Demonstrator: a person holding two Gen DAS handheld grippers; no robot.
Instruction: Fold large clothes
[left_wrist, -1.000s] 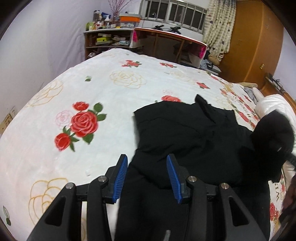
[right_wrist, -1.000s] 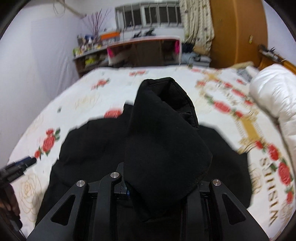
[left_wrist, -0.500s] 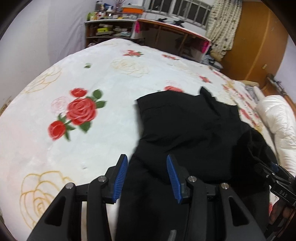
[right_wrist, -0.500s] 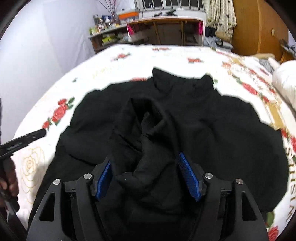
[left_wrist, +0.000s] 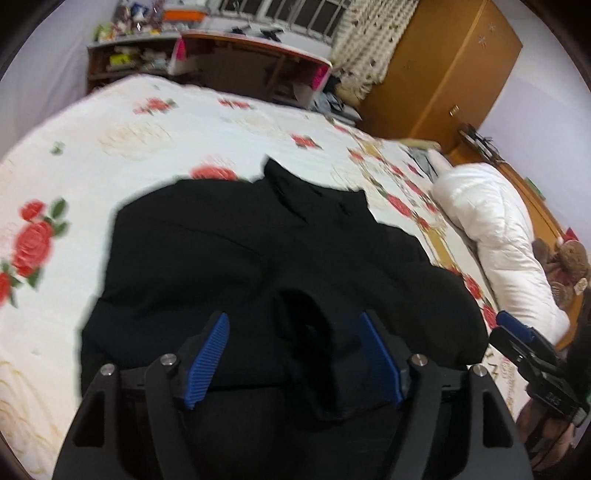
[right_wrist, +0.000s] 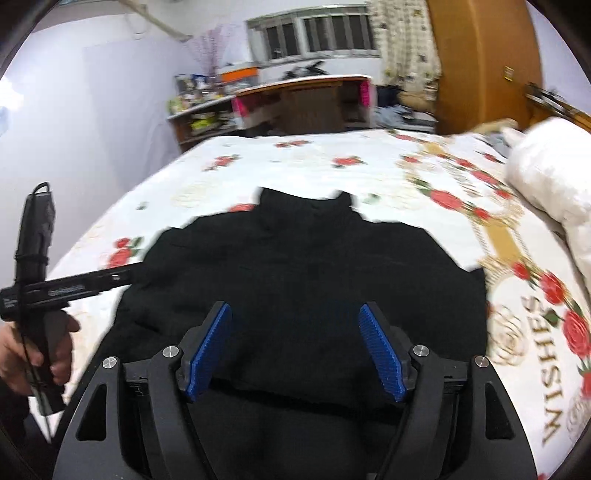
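Over the bed (left_wrist: 155, 147): my two tools above the black garment (right_wrist: 314, 273).
Left tool (left_wrist: 295, 358) and right tool (right_wrist: 295, 350) just opened wide; neither grips cloth.

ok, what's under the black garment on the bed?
The black garment lies on the rose-print bedspread, which shows around its far and side edges. Anything directly beneath is covered; the near hem is hidden by the grippers' own frames.

Black garment (left_wrist: 258, 258) (rumpled) on bedspread (left_wrist: 110, 147)
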